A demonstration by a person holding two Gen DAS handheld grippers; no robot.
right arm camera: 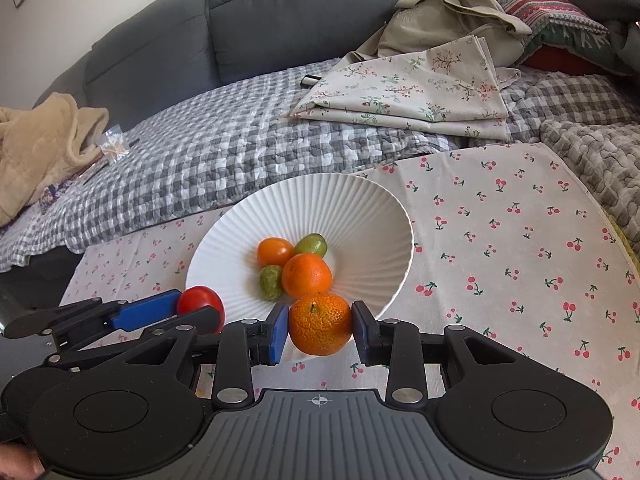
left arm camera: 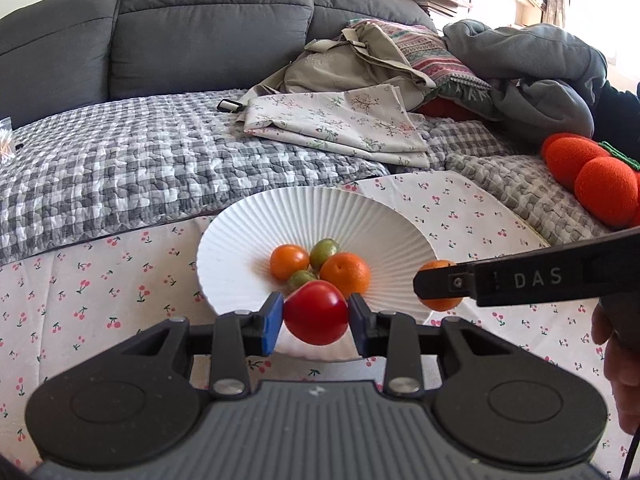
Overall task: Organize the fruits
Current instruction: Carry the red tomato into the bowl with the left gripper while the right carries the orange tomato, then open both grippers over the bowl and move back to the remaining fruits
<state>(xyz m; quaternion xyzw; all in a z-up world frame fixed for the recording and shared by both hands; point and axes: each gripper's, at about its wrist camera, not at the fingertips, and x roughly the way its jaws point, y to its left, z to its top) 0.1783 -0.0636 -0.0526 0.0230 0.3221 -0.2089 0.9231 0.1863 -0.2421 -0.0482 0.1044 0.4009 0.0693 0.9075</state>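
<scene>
A white ribbed bowl [left arm camera: 240, 232] [right arm camera: 360, 216] stands on a cherry-print cloth and holds several small fruits: an orange tomato [left arm camera: 289, 261] [right arm camera: 274, 251], a mandarin [left arm camera: 345, 274] [right arm camera: 306, 275] and two green fruits [left arm camera: 324, 251] [right arm camera: 311, 243]. My left gripper [left arm camera: 315, 314] [right arm camera: 192, 307] is shut on a red tomato [left arm camera: 315, 312] [right arm camera: 200, 302] just above the bowl's near rim. My right gripper [right arm camera: 320, 329] [left arm camera: 438, 286] is shut on a second mandarin [right arm camera: 320, 324] [left arm camera: 440, 303] at the bowl's near right rim; its black arm hides part of the fruit in the left wrist view.
A grey checked quilt [left arm camera: 120, 168] covers a dark sofa [left arm camera: 180, 28] behind the cloth. Folded floral fabric [left arm camera: 336, 124] [right arm camera: 416, 92], piled clothes and cushions lie at the back right. An orange plush [left arm camera: 592, 176] sits at the right, a beige blanket [right arm camera: 36, 148] at the left. A hand [left arm camera: 616, 360] shows at the right edge.
</scene>
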